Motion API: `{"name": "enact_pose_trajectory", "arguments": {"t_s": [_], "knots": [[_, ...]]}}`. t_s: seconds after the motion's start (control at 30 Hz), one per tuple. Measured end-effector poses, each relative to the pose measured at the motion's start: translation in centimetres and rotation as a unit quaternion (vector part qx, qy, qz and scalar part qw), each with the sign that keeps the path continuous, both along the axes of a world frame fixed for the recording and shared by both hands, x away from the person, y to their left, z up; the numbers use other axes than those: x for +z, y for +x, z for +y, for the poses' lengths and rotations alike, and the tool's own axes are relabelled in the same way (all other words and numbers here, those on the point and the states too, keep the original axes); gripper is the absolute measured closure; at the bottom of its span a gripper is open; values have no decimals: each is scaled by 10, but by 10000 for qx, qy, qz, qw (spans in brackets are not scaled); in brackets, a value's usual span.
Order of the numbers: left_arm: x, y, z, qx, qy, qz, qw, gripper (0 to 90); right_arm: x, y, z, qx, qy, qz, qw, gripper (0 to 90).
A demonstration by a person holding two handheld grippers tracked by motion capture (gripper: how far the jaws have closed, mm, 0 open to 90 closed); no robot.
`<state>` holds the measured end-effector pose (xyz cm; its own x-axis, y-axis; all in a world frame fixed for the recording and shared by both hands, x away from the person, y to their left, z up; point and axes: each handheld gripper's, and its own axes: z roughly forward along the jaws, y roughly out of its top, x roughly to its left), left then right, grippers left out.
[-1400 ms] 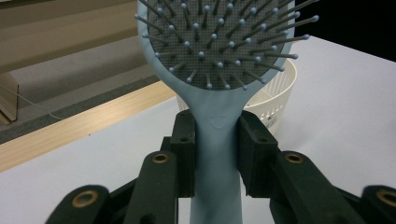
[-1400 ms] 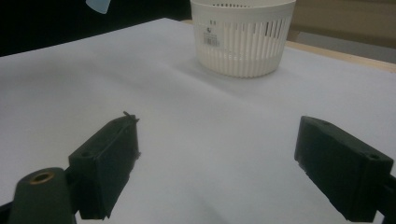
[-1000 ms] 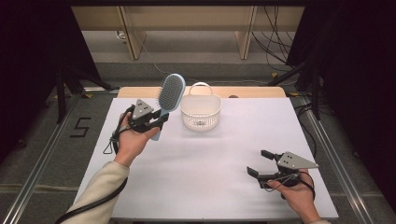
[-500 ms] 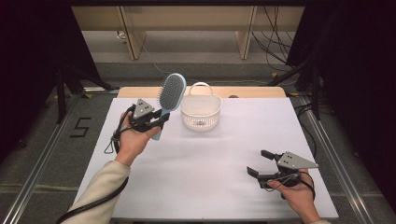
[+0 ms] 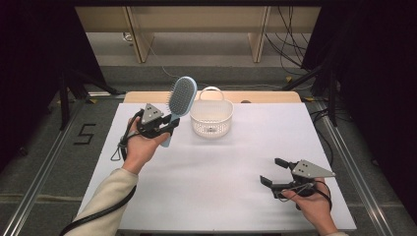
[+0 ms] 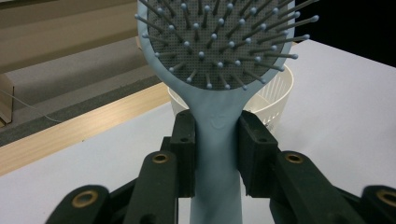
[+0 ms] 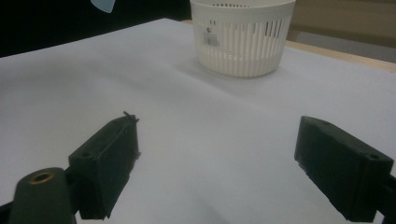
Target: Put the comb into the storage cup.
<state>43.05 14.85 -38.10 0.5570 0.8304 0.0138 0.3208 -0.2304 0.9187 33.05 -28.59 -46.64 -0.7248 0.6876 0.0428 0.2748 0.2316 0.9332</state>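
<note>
Pickup done: left gripper (image 5: 169,126) clamps hairbrush (image 5: 181,97) handle, raised left of basket (image 5: 212,118); placement pending; right gripper (image 5: 273,171) released, empty, near-right.

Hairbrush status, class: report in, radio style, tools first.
Left tool shut on hairbrush handle, brush upright beside white basket. Right tool open, empty, low over the table. Nothing in the way.

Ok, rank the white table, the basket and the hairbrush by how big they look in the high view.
1. White table, by far the largest.
2. Basket.
3. Hairbrush. It is raised off the table in the left hand-held gripper, so its edge on the basket is unsure.
</note>
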Motion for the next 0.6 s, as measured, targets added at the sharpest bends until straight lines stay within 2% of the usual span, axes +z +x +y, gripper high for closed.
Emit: {"name": "enact_pose_trajectory", "arguments": {"t_s": [0.6], "knots": [[1, 2, -4, -26, -15, -8, 10000, 702, 0, 0, 0, 2, 16, -5, 10000, 145]]}}
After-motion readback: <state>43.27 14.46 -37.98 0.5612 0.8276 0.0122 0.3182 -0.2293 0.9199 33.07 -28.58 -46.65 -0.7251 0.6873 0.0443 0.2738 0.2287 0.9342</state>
